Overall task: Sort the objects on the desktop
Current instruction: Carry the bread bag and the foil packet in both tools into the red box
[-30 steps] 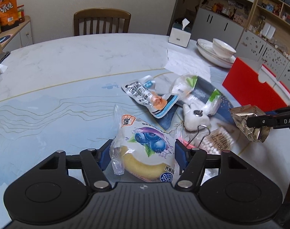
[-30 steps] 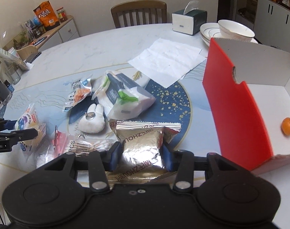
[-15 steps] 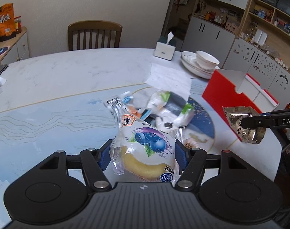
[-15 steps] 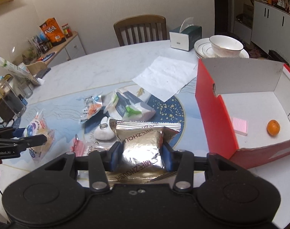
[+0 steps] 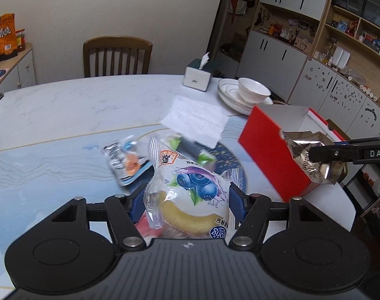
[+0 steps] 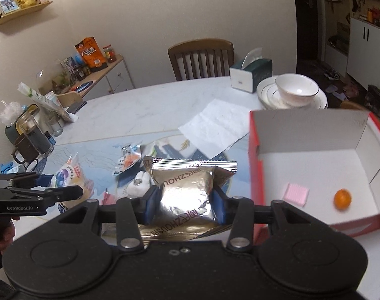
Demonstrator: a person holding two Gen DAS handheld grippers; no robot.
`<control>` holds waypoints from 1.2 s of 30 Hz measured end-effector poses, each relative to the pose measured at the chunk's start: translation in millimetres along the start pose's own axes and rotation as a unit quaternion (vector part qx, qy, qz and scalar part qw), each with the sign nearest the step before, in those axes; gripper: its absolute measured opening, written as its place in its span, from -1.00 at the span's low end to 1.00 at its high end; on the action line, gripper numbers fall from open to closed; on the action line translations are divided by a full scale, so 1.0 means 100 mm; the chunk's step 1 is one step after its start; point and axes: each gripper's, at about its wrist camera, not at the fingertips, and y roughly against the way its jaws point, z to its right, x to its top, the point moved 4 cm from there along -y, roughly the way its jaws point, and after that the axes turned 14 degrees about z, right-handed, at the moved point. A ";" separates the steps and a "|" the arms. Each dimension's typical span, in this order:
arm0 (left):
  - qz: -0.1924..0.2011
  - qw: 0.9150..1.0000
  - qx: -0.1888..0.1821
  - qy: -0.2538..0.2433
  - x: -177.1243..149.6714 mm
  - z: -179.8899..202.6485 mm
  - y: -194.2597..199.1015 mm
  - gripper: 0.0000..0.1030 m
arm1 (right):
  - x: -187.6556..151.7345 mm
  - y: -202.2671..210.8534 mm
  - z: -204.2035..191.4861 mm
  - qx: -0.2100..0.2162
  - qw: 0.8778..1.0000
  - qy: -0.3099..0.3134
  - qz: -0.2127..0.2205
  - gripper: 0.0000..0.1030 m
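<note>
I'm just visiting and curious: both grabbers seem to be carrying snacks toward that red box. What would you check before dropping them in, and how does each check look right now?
1. Left gripper clamped on the blueberry bread packet: ok, pads press both sides.
2. Right gripper clamped on the gold foil packet: ok.
3. Red box open on top: ok.
4. Free floor inside the box: ok, only a pink pad and an orange lie there.
5. Foil packet over the box opening: not ok, it hangs in front of the red wall.
6. Bread packet over the box: not ok, it is off to the side, above the table.
</note>
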 end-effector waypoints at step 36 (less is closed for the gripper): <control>-0.029 0.986 -0.103 -0.124 0.31 2.39 -1.42 0.27 | 0.13 0.23 2.11 -0.051 0.999 -0.002 0.007 -0.15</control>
